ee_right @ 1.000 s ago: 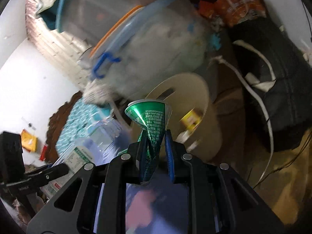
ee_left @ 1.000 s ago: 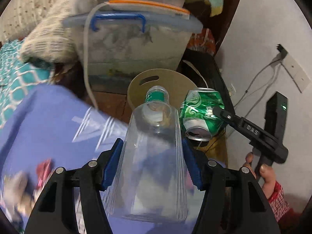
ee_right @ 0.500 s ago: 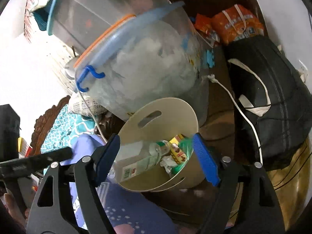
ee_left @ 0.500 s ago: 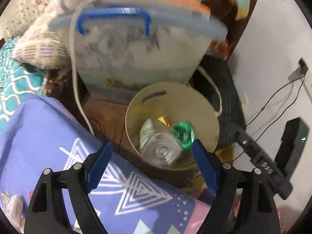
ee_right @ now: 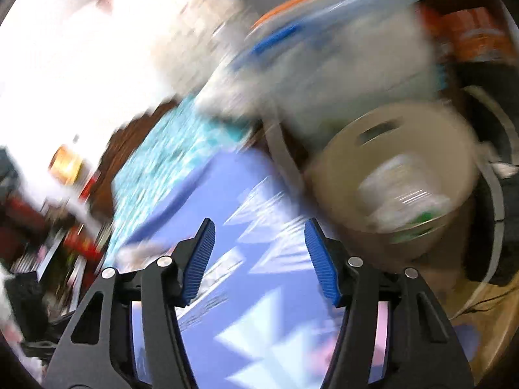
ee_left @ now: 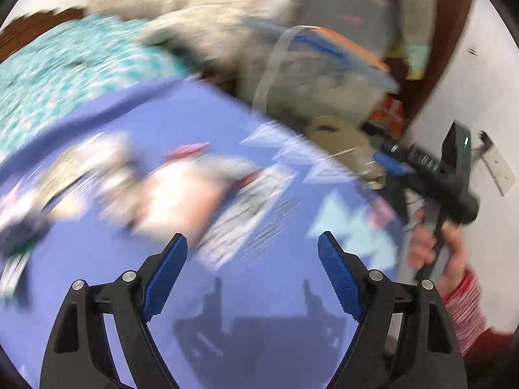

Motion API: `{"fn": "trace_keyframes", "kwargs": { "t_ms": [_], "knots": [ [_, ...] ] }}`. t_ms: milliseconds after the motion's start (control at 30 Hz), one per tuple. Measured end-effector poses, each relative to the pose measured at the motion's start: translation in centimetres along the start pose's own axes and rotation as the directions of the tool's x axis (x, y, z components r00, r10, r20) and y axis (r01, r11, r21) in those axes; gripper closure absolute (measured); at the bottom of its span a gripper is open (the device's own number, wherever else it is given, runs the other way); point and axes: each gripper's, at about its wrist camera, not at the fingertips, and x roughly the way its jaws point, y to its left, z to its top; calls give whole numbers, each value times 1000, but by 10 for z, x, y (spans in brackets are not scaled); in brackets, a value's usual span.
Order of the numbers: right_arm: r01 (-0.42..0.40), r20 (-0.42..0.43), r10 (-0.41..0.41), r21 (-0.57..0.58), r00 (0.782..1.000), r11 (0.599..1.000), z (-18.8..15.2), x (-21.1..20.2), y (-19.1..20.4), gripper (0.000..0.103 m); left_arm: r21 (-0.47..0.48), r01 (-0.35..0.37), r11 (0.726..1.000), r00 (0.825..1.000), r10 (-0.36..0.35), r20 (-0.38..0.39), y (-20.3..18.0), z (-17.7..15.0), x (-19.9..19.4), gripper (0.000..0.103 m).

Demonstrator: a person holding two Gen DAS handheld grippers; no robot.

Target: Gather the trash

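Both grippers empty, bottle and can now in the bin

A second ago our left gripper (ee_left: 252, 253) held the bottle (ee_right: 399, 188) and our right gripper (ee_right: 259, 253) the can (ee_right: 418, 223); now both lie in the one beige bin (ee_right: 337, 162) beside the purple sheet (ee_left: 259, 291). Left jaws stand wide with nothing between them; right jaws are closing, also on nothing. Blurred litter (ee_left: 168, 191) lies on the sheet, too smeared to count.

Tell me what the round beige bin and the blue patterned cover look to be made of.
Bin: probably moulded plastic, matte beige; the smooth thin wall and cut-out handle slot suggest it, though blur hides detail. Cover: seemingly woven fabric, matte blue with printed pale triangles; it takes soft shadows without glare.
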Motion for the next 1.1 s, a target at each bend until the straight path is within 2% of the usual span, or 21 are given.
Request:
{"fn": "trace_keyframes", "kwargs": {
  "t_ms": [100, 167, 233, 333, 433, 533, 600, 667, 733, 900, 967, 1033, 1100],
  "knots": [
    [-51, -119, 41, -82, 992, 995, -17, 41, 54, 46, -125, -86, 988, 996, 89, 17, 68, -37, -35, 27],
    [-84, -185, 58, -139, 981, 987, -25, 68, 91, 46, -208, -147, 967, 987, 157, 33, 110, -58, -61, 27],
    [-132, -247, 91, -155, 965, 979, -28, 96, 126, 45, -301, -208, 931, 972, 230, 40, 152, -75, -82, 27],
    [-178, -304, 124, -155, 944, 972, -24, 137, 171, 44, -425, -217, 879, 963, 264, 54, 204, -89, -112, 25],
    [-175, -343, 117, -144, 932, 974, -13, 181, 204, 44, -497, -204, 844, 957, 279, 80, 241, -79, -122, 21],
    [-148, -393, 79, -146, 916, 978, -4, 225, 225, 44, -504, -182, 844, 961, 261, 91, 275, -45, -116, 20],
    [-125, -432, 34, -182, 901, 975, -1, 255, 238, 44, -461, -197, 865, 962, 262, 80, 292, -14, -104, 19],
    [-109, -476, 8, -185, 879, 977, -5, 281, 247, 44, -430, -213, 877, 963, 262, 56, 305, 11, -85, 19],
    [-112, -523, -8, -197, 852, 974, -8, 305, 259, 44, -429, -193, 883, 971, 234, 44, 317, 24, -68, 19],
    [-151, -620, -82, -313, 780, 938, -35, 357, 313, 44, -479, -133, 867, 987, 162, 19, 346, 23, -36, 22],
    [-149, -652, -125, -348, 748, 925, -49, 373, 328, 44, -492, -113, 863, 991, 132, 4, 350, 16, -27, 36],
    [-144, -672, -161, -375, 723, 916, -64, 384, 335, 44, -514, -70, 855, 997, 78, -7, 352, 11, -18, 39],
    [-151, -684, -173, -386, 709, 910, -77, 386, 338, 45, -530, -42, 847, 998, 54, 7, 353, 9, -18, 41]
  ]
}}
